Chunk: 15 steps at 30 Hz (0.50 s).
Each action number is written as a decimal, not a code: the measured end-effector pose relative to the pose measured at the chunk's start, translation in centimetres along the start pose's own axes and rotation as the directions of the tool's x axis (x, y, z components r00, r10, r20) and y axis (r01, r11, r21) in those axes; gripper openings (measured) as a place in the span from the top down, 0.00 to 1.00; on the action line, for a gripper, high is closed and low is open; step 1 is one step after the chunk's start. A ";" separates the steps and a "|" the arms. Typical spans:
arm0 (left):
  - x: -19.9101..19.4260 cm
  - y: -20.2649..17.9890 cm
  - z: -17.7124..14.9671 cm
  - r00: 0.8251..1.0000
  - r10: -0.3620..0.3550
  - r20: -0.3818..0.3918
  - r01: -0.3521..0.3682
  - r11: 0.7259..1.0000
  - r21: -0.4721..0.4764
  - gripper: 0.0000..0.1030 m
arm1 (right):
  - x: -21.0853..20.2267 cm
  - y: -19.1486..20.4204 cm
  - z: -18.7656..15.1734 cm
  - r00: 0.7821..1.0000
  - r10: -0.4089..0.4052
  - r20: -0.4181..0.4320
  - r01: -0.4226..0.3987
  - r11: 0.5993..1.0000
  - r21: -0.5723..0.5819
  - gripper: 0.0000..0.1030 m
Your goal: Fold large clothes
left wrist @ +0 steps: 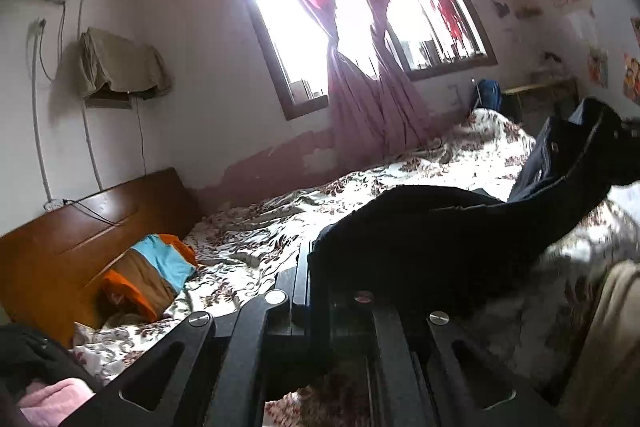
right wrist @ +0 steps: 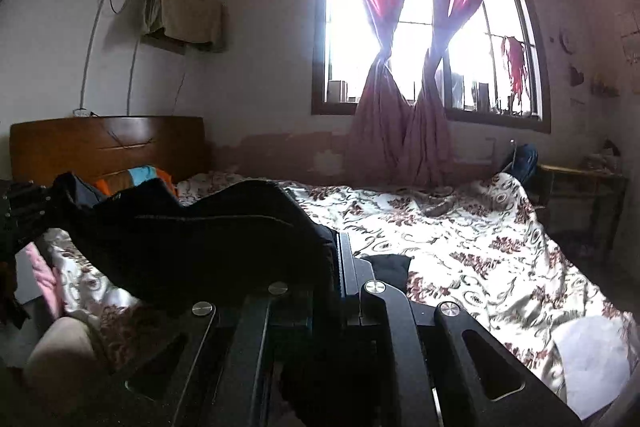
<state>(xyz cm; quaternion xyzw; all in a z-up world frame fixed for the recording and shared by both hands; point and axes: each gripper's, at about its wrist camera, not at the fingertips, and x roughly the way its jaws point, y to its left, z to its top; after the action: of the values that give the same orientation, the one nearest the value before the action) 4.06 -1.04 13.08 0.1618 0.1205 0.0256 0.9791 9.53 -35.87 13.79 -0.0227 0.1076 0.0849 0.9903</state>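
Observation:
A dark, near-black pair of trousers (left wrist: 440, 227) hangs stretched in the air above the bed between my two grippers. My left gripper (left wrist: 316, 267) is shut on one end of the garment; the cloth hides its right finger. The far end rises at the right of the left wrist view, where the right gripper (left wrist: 628, 139) holds it. In the right wrist view my right gripper (right wrist: 340, 267) is shut on the trousers (right wrist: 200, 239), which run left to the left gripper (right wrist: 24, 211).
The bed wears a white floral cover (right wrist: 460, 247), with a wooden headboard (right wrist: 108, 143) and a striped orange-blue pillow (left wrist: 156, 271). Pink and dark clothes (left wrist: 48, 395) lie at the near edge. A curtained window (right wrist: 420, 27) and a small table (right wrist: 580, 187) stand behind.

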 end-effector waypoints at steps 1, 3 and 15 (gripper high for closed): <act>0.8 0.1 0.2 1.000 0.000 0.000 0.000 1.000 0.001 0.94 | 1.1 -0.1 0.3 1.000 -0.006 0.002 0.006 1.000 -0.005 0.93; 2.4 0.1 0.8 1.000 0.004 0.003 -0.004 1.000 0.011 0.94 | 2.7 -0.3 0.8 1.000 -0.014 -0.001 0.014 1.000 -0.007 0.93; 15.3 -1.0 4.9 1.000 0.012 -0.014 -0.012 0.999 0.041 0.94 | 16.9 -2.9 2.0 0.996 -0.071 -0.060 0.073 0.997 0.030 0.93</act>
<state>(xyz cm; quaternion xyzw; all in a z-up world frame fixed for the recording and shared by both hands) 20.09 -2.15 13.74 0.1821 0.1271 0.0301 0.9746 26.76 -35.88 12.16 -0.0130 0.1374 0.0468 0.9893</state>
